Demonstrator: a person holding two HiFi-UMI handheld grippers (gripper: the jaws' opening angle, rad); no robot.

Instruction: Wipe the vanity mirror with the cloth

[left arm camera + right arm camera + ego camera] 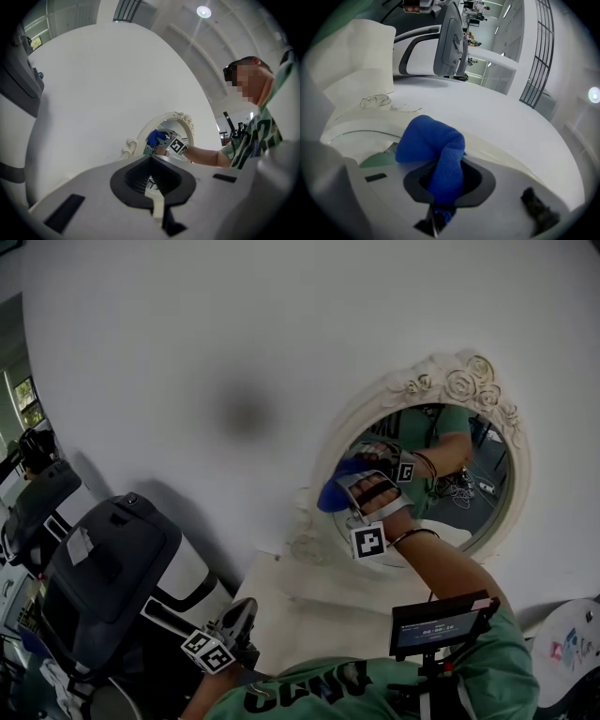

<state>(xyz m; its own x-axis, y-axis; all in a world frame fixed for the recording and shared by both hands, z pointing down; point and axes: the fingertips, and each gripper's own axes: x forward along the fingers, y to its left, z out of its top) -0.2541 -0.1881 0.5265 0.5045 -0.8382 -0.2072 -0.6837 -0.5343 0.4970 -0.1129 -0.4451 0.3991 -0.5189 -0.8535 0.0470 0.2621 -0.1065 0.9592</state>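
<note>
Right claw (349,486), one of your two, is clenched on the one blue cloth (333,495), holding it at the left edge of the single oval vanity mirror (469,507) (ornate white frame). Your left claw (236,619) hangs low beside the white surface (309,610), jaws together, grasping nothing.

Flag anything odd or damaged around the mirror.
Nothing stands out. The mirror stands against the wall, its ornate frame unbroken, and the right gripper holds the blue cloth at the glass's left edge. The dark blotch on the wall looks like a shadow.
</note>
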